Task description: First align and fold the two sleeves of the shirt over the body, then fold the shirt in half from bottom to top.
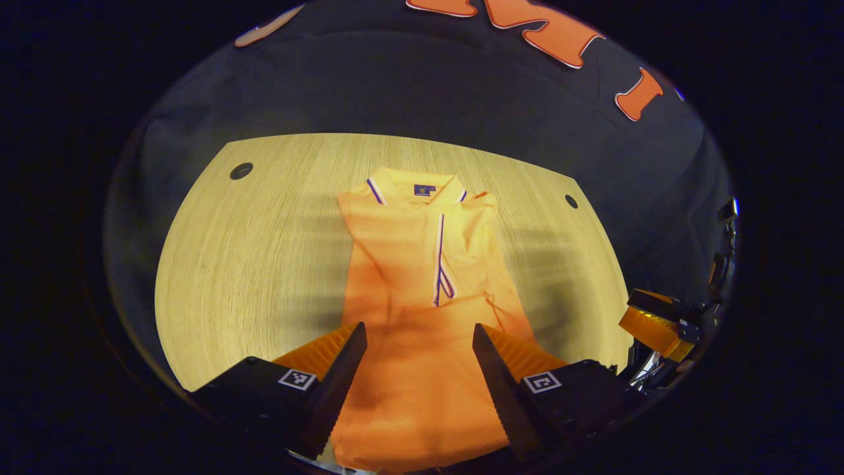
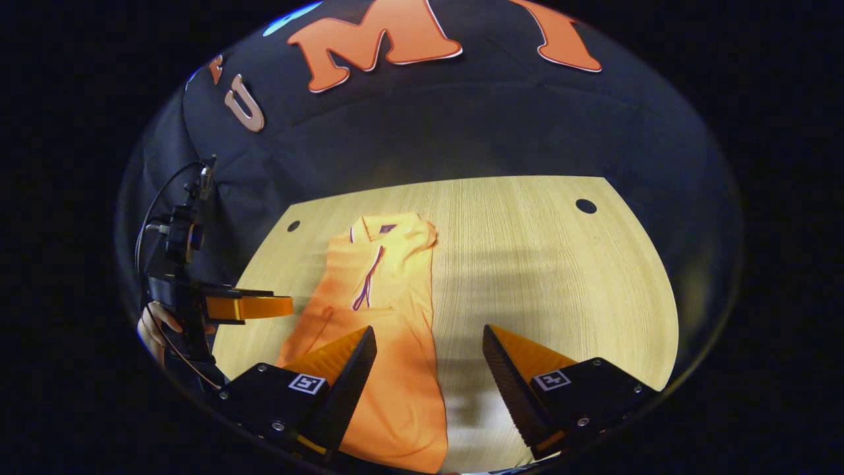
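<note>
Wooden table (image 2: 541, 264), one orange shirt (image 1: 422, 277), two grippers (image 1: 417, 359) (image 2: 428, 359), fingers apart, holding nothing.

shirt (image 1: 422, 277): an orange polo with a short placket edged in white and dark blue stripe
collar (image 1: 414, 189): same striped trim on its edges, small dark label inside the neck, lying at the far end
state: flat on the table, front side up, both sleeves already folded in over the body, so the outline is a narrow upright strip
hem end: nearest the cameras, not yet folded up
surface: soft creases across the lower body
</note>
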{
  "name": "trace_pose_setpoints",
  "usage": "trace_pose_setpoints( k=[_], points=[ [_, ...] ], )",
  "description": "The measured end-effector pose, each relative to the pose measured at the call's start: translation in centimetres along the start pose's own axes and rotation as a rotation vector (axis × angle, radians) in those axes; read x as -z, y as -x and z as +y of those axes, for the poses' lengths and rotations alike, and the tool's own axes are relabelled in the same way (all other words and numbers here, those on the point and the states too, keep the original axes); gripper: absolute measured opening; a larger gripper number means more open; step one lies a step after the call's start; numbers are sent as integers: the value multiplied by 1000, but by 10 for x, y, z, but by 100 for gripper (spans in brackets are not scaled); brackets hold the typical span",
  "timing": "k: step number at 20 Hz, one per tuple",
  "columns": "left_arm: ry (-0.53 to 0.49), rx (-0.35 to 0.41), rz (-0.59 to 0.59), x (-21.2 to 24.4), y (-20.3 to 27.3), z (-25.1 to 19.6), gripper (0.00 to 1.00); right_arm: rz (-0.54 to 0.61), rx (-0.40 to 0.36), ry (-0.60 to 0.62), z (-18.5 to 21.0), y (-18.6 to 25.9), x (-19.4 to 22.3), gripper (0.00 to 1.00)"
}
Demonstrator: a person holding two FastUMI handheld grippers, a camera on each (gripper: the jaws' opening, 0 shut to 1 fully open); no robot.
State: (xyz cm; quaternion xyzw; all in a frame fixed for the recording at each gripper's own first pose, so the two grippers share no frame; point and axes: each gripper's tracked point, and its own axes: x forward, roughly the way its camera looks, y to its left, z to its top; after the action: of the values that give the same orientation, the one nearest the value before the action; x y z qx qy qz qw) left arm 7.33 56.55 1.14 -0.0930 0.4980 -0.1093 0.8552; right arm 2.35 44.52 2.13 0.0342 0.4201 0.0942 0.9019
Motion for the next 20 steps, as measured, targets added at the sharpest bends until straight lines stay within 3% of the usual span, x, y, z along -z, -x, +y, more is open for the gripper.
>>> trace_pose_setpoints(
  k=[8, 12, 20],
  points=[
    [-11, -94, 61, 117, 54, 52, 98, 275, 83, 51, 25, 5, 127, 99],
    [-4, -135, 163, 182, 60, 75, 99, 386, 102, 51, 34, 19, 185, 99],
    [-43, -159, 274, 262, 58, 62, 99, 515, 155, 48, 28, 27, 245, 99]
  ],
)
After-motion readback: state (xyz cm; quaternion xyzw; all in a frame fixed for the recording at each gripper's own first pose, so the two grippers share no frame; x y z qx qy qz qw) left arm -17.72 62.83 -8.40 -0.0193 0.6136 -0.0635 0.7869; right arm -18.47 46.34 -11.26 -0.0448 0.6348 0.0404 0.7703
